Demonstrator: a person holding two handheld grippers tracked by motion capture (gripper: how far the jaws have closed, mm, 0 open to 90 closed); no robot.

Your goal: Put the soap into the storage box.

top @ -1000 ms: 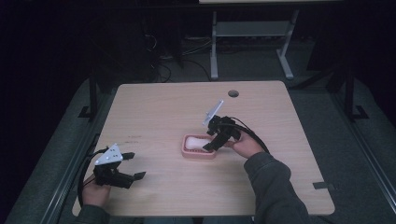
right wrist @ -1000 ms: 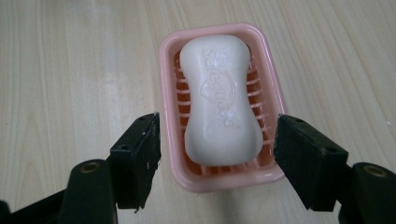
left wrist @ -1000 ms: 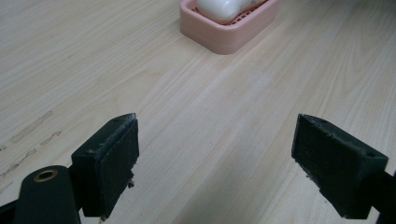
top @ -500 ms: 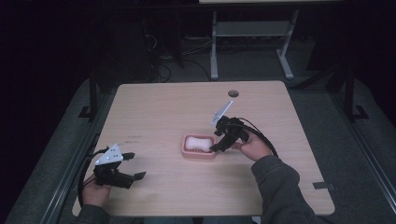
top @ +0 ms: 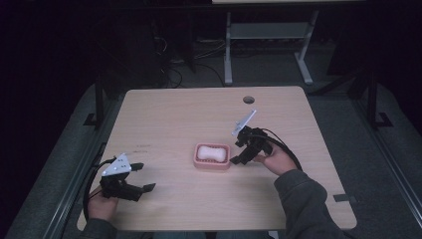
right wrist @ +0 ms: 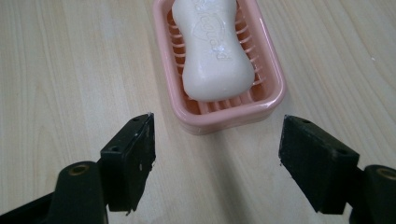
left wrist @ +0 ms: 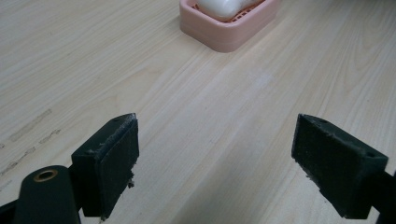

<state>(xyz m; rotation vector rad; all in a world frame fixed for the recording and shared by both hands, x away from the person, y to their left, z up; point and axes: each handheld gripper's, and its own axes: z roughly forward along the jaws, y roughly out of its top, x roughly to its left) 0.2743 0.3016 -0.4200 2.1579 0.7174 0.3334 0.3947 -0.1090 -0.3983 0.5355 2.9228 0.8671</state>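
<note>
A pink soap dish point(top: 212, 157) point(right wrist: 219, 70) point(left wrist: 229, 25) sits in the middle of the wooden table point(top: 174, 114), with a white bar of soap point(right wrist: 212, 51) point(top: 209, 153) lying in it. My right gripper point(top: 237, 151) point(right wrist: 217, 161) hangs just right of the dish, apart from it; its jaws have just been opening and stand open with only bare table between them. My left gripper point(top: 142, 177) point(left wrist: 215, 163) rests near the table's front left, open and empty, pointed toward the dish.
A round cable hole point(top: 249, 99) lies near the table's far edge. Behind the table stands a grey metal frame point(top: 263, 45) on a dark floor. Faint scuff marks point(left wrist: 30, 126) show on the wood by the left gripper.
My right gripper has drawn back to the right, away from the soap dish, and its jaws stand wider. The soap stays in the dish. The left gripper has not moved.
</note>
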